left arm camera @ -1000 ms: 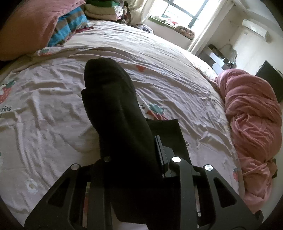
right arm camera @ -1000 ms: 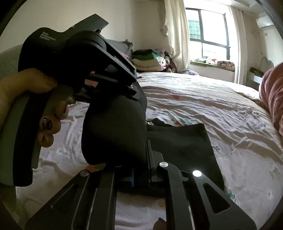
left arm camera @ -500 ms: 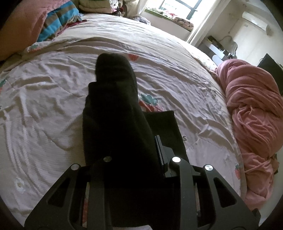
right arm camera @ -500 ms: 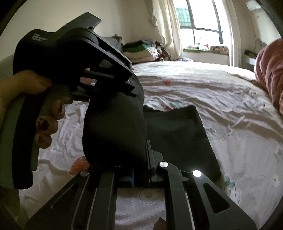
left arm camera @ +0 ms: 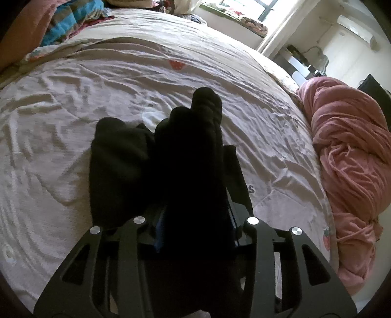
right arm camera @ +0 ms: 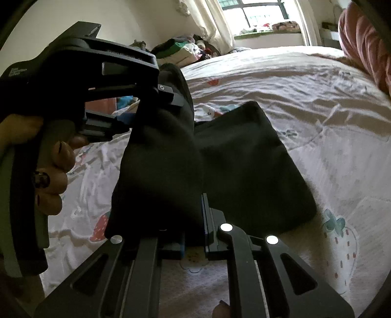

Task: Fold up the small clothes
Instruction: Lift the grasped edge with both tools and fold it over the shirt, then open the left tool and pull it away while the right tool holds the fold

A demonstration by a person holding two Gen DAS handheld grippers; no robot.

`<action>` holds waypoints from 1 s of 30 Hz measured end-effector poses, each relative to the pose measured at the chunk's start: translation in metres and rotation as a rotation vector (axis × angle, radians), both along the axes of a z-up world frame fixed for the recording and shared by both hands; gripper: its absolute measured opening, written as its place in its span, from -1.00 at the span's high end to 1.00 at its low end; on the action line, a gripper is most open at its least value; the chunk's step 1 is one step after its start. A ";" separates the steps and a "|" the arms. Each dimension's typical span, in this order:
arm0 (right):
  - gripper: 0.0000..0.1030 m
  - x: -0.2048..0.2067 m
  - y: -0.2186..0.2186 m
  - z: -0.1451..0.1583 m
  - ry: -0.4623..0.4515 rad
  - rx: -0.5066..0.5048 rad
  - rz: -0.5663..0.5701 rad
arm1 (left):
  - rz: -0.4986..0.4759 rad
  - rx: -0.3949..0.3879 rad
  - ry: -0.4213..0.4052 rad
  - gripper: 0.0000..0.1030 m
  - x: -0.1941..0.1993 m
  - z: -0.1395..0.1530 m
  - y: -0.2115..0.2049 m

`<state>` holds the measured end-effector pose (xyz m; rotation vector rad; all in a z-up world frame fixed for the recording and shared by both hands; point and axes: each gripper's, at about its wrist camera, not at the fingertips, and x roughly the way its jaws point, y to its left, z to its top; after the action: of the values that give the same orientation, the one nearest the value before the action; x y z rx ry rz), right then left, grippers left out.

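A black sock [left arm camera: 190,159] hangs between my two grippers, just above the strawberry-print bed sheet [left arm camera: 73,97]. My left gripper [left arm camera: 195,215] has the sock between its fingers, and its jaws are opening. A strip of blue pad shows beside the cloth, so the grip looks loose. In the right wrist view the left gripper [right arm camera: 168,95] is at the upper left in a person's hand, and the sock [right arm camera: 158,159] droops from it. My right gripper [right arm camera: 193,212] is shut on the sock's lower edge. A flat black folded cloth [right arm camera: 256,159] lies on the sheet behind the sock.
A bunched pink blanket [left arm camera: 349,146] lies along the bed's right side. A pile of folded clothes [right arm camera: 180,51] sits at the head of the bed near the window. Striped blue bedding [left arm camera: 66,22] is at the far left corner.
Both grippers have sunk towards the sheet. The sock, stretched out forward before, has crumpled into a heap. The left jaws stand wider than before, and the right wrist has rolled.
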<state>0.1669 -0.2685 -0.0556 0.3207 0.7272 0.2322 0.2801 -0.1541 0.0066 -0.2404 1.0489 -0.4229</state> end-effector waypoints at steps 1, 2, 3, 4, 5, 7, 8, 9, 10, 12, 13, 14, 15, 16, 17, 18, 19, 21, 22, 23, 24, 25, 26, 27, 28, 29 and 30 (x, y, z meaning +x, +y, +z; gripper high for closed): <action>0.82 0.001 -0.001 -0.001 0.008 0.012 0.000 | 0.000 -0.001 0.001 0.35 0.000 -0.001 -0.001; 0.82 0.001 -0.003 -0.002 0.012 0.023 -0.001 | -0.001 0.002 0.003 0.31 0.001 -0.002 -0.002; 0.81 0.002 -0.004 -0.003 0.016 0.035 -0.002 | -0.006 0.007 0.003 0.29 0.002 -0.003 -0.003; 0.80 0.003 -0.007 -0.005 0.022 0.056 -0.003 | -0.008 0.013 0.001 0.28 0.002 -0.003 -0.004; 0.78 0.004 -0.009 -0.008 0.030 0.074 -0.005 | -0.013 0.021 -0.001 0.24 0.003 -0.003 -0.005; 0.73 0.007 -0.014 -0.011 0.046 0.109 -0.006 | -0.019 0.019 -0.004 0.16 0.004 -0.001 -0.007; 0.73 0.008 -0.016 -0.014 0.060 0.133 -0.009 | -0.021 0.003 0.002 0.04 0.006 -0.001 -0.007; 0.73 0.008 -0.018 -0.015 0.068 0.146 -0.011 | -0.023 -0.024 0.014 -0.07 0.008 -0.001 -0.007; 0.73 0.010 -0.021 -0.019 0.082 0.171 -0.015 | -0.025 -0.033 0.020 -0.12 0.009 -0.002 -0.008; 0.73 0.012 -0.025 -0.024 0.102 0.209 -0.020 | -0.026 -0.048 0.028 -0.21 0.011 -0.003 -0.008; 0.72 0.013 -0.028 -0.028 0.117 0.239 -0.027 | -0.025 -0.054 0.030 -0.24 0.012 -0.004 -0.008; 0.71 0.014 -0.031 -0.030 0.127 0.260 -0.031 | -0.025 -0.072 0.035 -0.31 0.013 -0.004 -0.007; 0.71 0.014 -0.034 -0.033 0.136 0.291 -0.035 | -0.022 -0.114 0.047 -0.32 0.013 -0.006 -0.004; 0.71 0.015 -0.036 -0.035 0.140 0.311 -0.035 | -0.021 -0.145 0.058 -0.32 0.012 -0.007 -0.001; 0.71 0.015 -0.037 -0.036 0.142 0.323 -0.036 | -0.016 -0.165 0.067 -0.32 0.011 -0.008 0.001; 0.70 0.015 -0.037 -0.036 0.142 0.326 -0.036 | -0.009 -0.164 0.068 -0.32 0.009 -0.008 0.003; 0.70 0.015 -0.036 -0.035 0.141 0.328 -0.036 | -0.005 -0.153 0.060 -0.32 0.007 -0.007 0.005; 0.69 0.014 -0.038 -0.036 0.143 0.340 -0.037 | 0.002 -0.144 0.048 -0.32 0.004 -0.005 0.009; 0.68 0.014 -0.038 -0.036 0.144 0.348 -0.034 | 0.009 -0.141 0.042 -0.32 0.001 -0.004 0.012; 0.67 0.014 -0.040 -0.035 0.146 0.353 -0.033 | 0.016 -0.137 0.037 -0.32 -0.001 -0.003 0.015; 0.56 0.013 -0.040 -0.033 0.147 0.358 -0.030 | 0.027 -0.130 0.026 -0.32 -0.004 -0.001 0.021; 0.42 0.012 -0.041 -0.031 0.145 0.363 -0.015 | 0.036 -0.122 0.016 -0.32 -0.006 0.000 0.026; 0.34 0.010 -0.044 -0.030 0.146 0.367 -0.004 | 0.044 -0.112 0.004 -0.32 -0.009 0.001 0.031; 0.17 0.010 -0.045 -0.029 0.151 0.371 0.005 | 0.056 -0.094 -0.013 -0.32 -0.013 0.002 0.038; -0.03 0.009 -0.045 -0.026 0.152 0.380 0.019 | 0.066 -0.072 -0.024 -0.32 -0.017 0.001 0.045; -0.13 0.007 -0.047 -0.022 0.145 0.385 0.022 | 0.076 -0.053 -0.035 -0.32 -0.020 0.000 0.052; -0.28 0.008 -0.049 -0.019 0.135 0.383 0.021 | 0.089 -0.035 -0.041 -0.32 -0.023 -0.002 0.058</action>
<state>0.1747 -0.3171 -0.0742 0.6986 0.8187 0.3736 0.2574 -0.0959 0.0049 -0.3070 0.9875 -0.3649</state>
